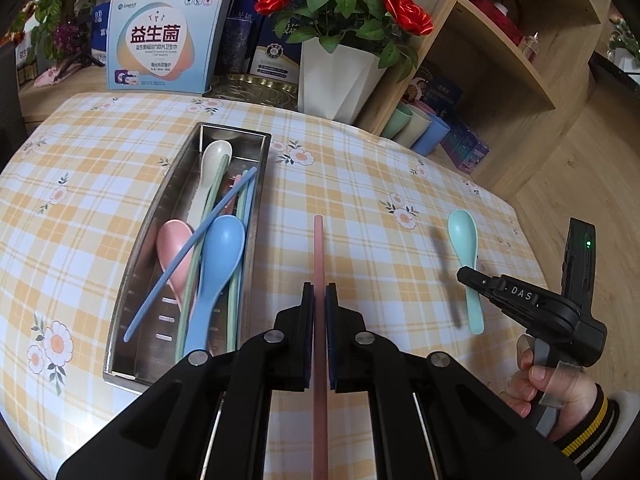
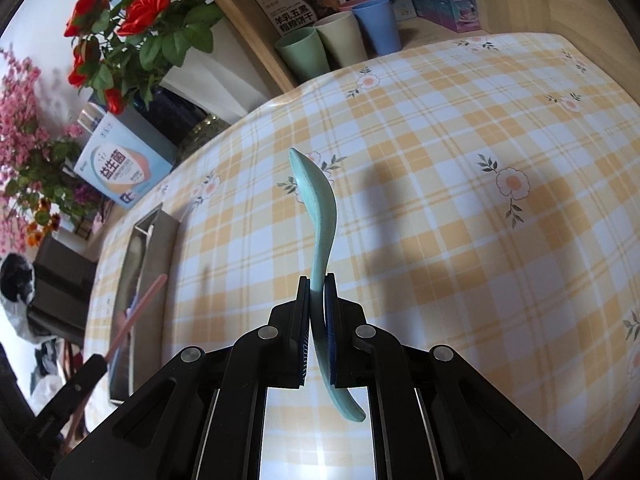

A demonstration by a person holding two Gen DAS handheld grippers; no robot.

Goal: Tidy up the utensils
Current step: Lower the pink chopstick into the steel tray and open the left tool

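Left wrist view: left gripper (image 1: 319, 294) pinching slim pink plastic chopstick (image 1: 318, 248); right gripper (image 2: 317, 292) clamped on mint-green plastic spoon (image 2: 316, 208). Ahead-left, stainless steel utensil tray (image 1: 132, 264), part-filled. Step: carrying; next, lower both into tray.

Left wrist view: angled down along its fingers, close above the checked tablecloth (image 1: 360, 184), facing the metal tray (image 1: 132, 280) and shelf. Right wrist view: same downward tilt, further right. Shared: tablecloth, tray, red roses (image 2: 148, 4).
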